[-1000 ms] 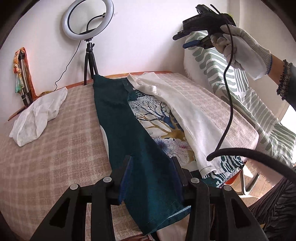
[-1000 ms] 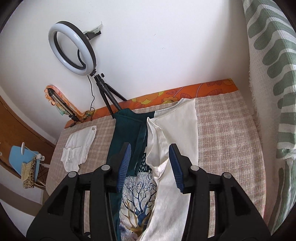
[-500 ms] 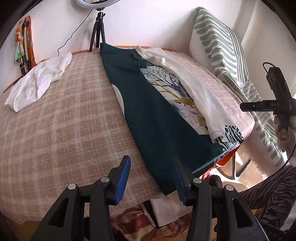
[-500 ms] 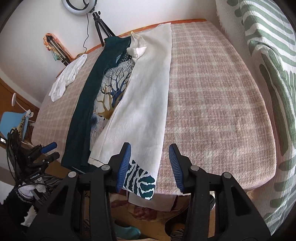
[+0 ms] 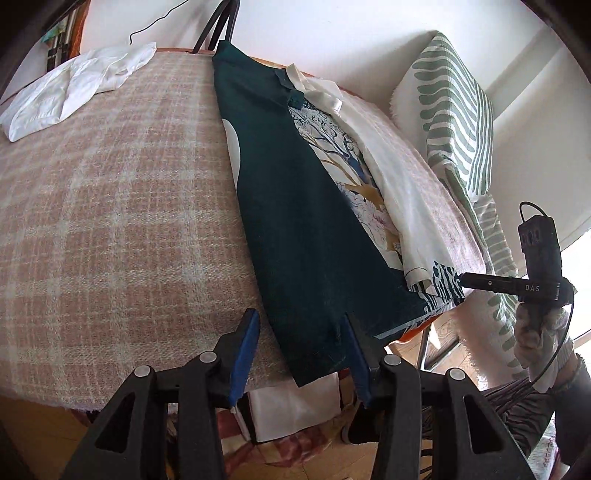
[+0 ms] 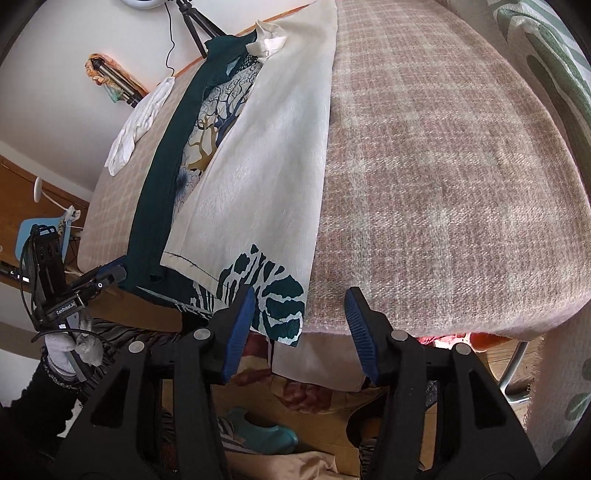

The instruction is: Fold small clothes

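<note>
Shirt (image 5: 310, 229) lies lengthwise on the checked bench (image 5: 110, 206), side panels folded inward, hem at the near edge. Left claw (image 5: 301, 347) and right claw (image 6: 297, 315) hover there, both apart, gripping nothing.

A checked pink blanket (image 5: 110, 206) is spread over the table. A green-striped cloth (image 5: 454, 110) is draped alongside; a tripod (image 6: 192, 22) is stood behind.
</note>
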Demonstrator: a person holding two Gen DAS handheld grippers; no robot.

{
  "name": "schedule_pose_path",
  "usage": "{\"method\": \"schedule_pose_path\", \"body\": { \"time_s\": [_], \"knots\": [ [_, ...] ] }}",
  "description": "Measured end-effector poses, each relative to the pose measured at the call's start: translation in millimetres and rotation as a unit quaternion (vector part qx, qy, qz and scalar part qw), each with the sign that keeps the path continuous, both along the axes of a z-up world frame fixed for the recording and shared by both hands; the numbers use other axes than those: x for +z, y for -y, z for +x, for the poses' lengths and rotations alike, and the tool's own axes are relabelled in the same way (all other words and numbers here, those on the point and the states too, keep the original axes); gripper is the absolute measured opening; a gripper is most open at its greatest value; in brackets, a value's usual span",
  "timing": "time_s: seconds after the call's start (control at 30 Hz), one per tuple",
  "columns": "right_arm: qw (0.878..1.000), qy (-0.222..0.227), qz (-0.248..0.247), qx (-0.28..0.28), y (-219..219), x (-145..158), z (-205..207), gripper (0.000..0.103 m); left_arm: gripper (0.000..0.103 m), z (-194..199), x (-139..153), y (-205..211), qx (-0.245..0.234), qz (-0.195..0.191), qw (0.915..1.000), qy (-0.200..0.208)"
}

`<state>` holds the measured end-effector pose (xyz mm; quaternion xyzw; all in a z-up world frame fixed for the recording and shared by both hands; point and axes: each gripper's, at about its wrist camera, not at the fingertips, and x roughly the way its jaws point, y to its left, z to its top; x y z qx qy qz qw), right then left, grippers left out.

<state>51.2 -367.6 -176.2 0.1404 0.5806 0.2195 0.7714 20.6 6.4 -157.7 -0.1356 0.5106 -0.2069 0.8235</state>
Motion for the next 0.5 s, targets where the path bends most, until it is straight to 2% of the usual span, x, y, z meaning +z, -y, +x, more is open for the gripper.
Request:
{"method": "schedule_pose_path", "body": {
  "time_s": [0.03,0.07,0.1,0.13,0.17,0.2,0.37,0.43,0.47,0.5],
  "knots": [
    [1.000,0.003,-0.003,0.003,-2.1,-0.3,-0.7,0.051,0.040,1.5,-0.4,1.4,-0.003,-0.001,1.0000,0.000],
    [1.000,0.009,-0.014,0.008,-5.1,0.4,-1.7,0.048,0.029,2.4,-1.4,2.9,-0.005,0.000,1.0000,-0.002],
    [0.999,0.014,-0.026,0.017,-9.1,1.0,-2.3,0.036,0.024,2.8,-2.8,4.3,-0.007,0.002,1.0000,-0.001],
    [0.999,0.018,-0.040,0.024,-12.7,0.6,-2.1,0.017,0.021,2.8,-3.1,5.9,-0.009,0.007,0.9999,0.004],
    [0.998,0.020,-0.052,0.028,-15.7,-0.6,-2.1,0.009,0.010,3.1,-3.4,7.8,-0.012,0.012,0.9998,0.006],
    [0.998,0.021,-0.056,0.029,-16.4,-0.9,-2.0,0.006,0.002,3.3,-3.7,9.5,-0.016,0.013,0.9998,0.005],
    [0.998,0.040,-0.039,-0.011,8.9,12.3,-1.3,0.002,0.001,-2.3,6.9,8.5,-0.016,-0.010,0.9997,0.017],
    [0.999,0.038,-0.015,-0.027,23.1,14.4,1.1,0.002,0.001,-2.3,7.0,10.3,-0.024,-0.010,0.9995,0.017],
    [0.999,0.034,-0.006,-0.028,26.7,14.0,2.2,0.002,0.002,-2.1,6.0,10.7,-0.027,-0.010,0.9995,0.016],
    [0.999,0.030,0.004,-0.035,29.9,13.3,3.6,0.002,0.017,-1.6,4.3,10.5,-0.025,-0.005,0.9996,0.012]
  ]
}}
